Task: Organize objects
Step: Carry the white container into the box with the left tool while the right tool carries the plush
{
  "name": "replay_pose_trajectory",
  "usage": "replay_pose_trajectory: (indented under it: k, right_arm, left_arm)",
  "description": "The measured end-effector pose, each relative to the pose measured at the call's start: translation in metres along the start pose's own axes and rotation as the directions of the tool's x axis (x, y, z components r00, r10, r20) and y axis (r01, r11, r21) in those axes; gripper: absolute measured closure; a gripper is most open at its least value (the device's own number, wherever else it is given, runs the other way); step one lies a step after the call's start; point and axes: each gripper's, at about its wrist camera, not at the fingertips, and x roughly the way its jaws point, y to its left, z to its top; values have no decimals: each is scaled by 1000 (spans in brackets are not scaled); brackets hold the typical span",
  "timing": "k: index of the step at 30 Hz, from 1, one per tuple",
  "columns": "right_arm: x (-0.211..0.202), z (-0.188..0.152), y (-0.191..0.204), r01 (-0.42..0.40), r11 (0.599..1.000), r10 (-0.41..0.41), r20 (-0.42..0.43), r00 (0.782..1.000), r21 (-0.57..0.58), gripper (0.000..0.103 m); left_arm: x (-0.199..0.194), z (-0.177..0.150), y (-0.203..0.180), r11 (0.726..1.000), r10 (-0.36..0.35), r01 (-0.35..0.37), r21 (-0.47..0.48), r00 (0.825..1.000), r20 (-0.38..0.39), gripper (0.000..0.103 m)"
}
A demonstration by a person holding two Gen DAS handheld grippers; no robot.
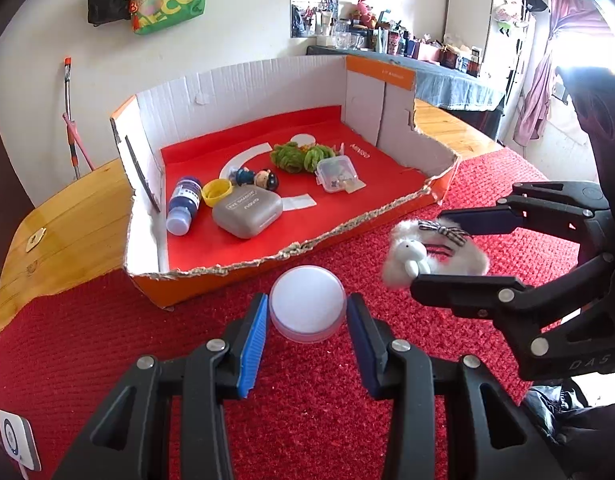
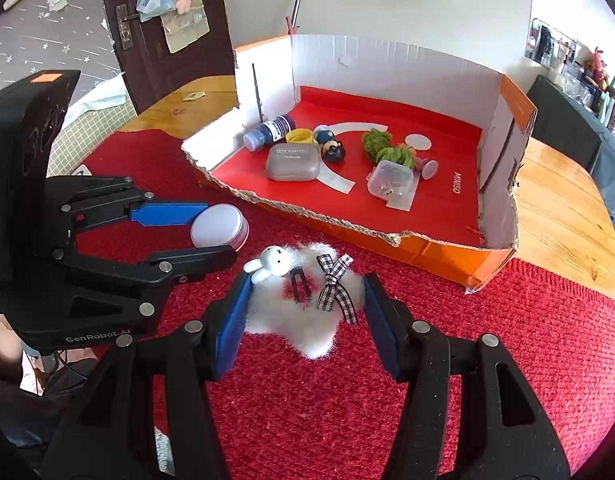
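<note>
A round white jar (image 1: pixel 307 303) lies on the red cloth between the blue pads of my left gripper (image 1: pixel 306 314); the jaws are open with small gaps either side. It also shows in the right wrist view (image 2: pixel 220 227). A fluffy white hair clip (image 2: pixel 303 308) with a bunny and a checked bow lies on the cloth between the open jaws of my right gripper (image 2: pixel 305 308). It also shows in the left wrist view (image 1: pixel 431 254), as does my right gripper (image 1: pixel 435 248). My left gripper shows in the right wrist view (image 2: pixel 215 232).
A torn orange cardboard box (image 1: pixel 291 249) with a red floor stands behind, holding a blue bottle (image 1: pixel 183 205), a grey case (image 1: pixel 247 213), a yellow lid (image 1: pixel 216 191), two figurines (image 1: pixel 257 178), green yarn (image 1: pixel 301 155) and a clear plastic box (image 1: pixel 336 172). A wooden table (image 1: pixel 63 236) lies under the cloth.
</note>
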Motion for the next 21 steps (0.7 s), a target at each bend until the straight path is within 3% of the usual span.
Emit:
replay_pose_trajectory:
  k: [13,21]
  right_arm:
    - [-27,28,-3,-31,999,32,70,997,-13,49]
    - [-16,50,-25,-63,998,62,43,997,25,49]
  left_arm:
    - [-20,34,3,1000,-4,3,14,997,74,61]
    - [5,55,16,1000,-13,13,-4,1000,-13,61]
